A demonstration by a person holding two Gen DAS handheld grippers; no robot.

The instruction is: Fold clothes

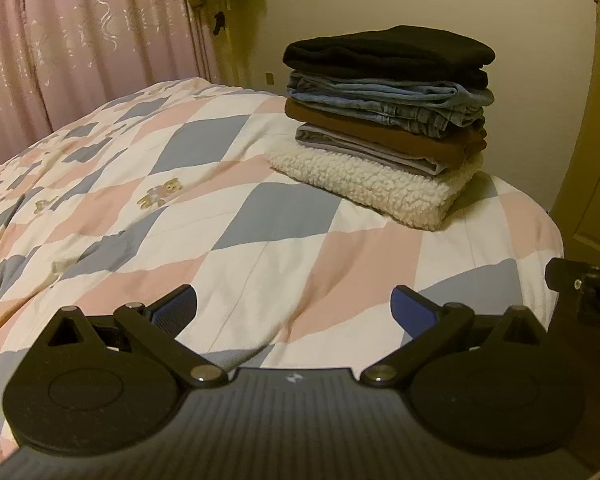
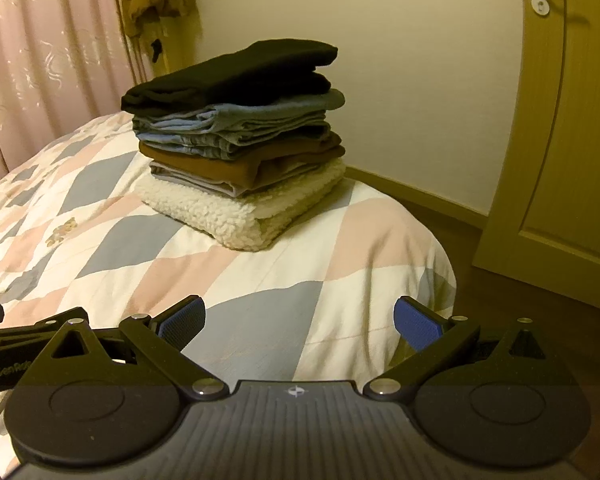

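Your left gripper (image 1: pixel 294 306) and right gripper (image 2: pixel 300 318) gape wide, both empty, over the quilted diamond-patch bedspread (image 1: pixel 220 216). One folded stack (image 1: pixel 384 120) – fuzzy cream sherpa at bottom, then grey, brown, denim, black knit on top.

We see stack of folded clothes (image 1: pixel 388 120) (image 2: pixel 240 140) on diamond-patterned quilted bed (image 1: pixel 220 220) (image 2: pixel 280 280) near far corner; pleated curtain (image 1: pixel 80 32) behind left, wooden door (image 2: pixel 560 160) right.

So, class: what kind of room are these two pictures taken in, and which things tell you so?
Most likely a bedroom at home. A bed with a patchwork quilt fills the view, pink curtains hang behind it, and a stack of folded clothes sits on the quilt near a door.
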